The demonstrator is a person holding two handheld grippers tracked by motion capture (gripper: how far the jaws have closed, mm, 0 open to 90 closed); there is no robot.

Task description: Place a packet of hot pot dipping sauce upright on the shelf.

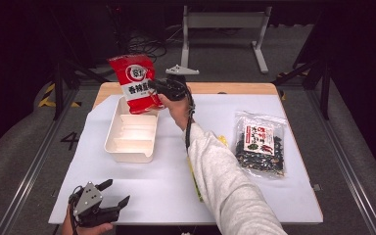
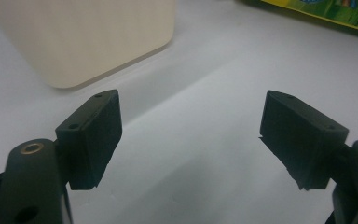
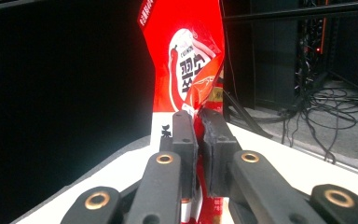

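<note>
The left gripper (image 1: 108, 195) rests at the near left corner of the white table (image 1: 166, 186), jaws standing wide apart with nothing between them. Its own view adds the side wall of the cream tray (image 2: 88, 37) close ahead and a yellow-green packet (image 2: 326, 14) at the top right edge. In the high view the tray (image 1: 120, 147) sits left of centre, ribbed inside. Above its far end hangs the red snack bag (image 1: 136, 83), glossy and creased, tilted, with a round white emblem and a white band of bold Chinese characters; these are too blurred to read with confidence. The right gripper (image 1: 157, 93) is clamped on the bag's lower right edge. The right gripper view confirms both pads (image 3: 186, 135) pinching crumpled red film (image 3: 186, 60). At the right lies a clear packet of dark dried goods (image 1: 260, 143) with a red-and-white label.
</note>
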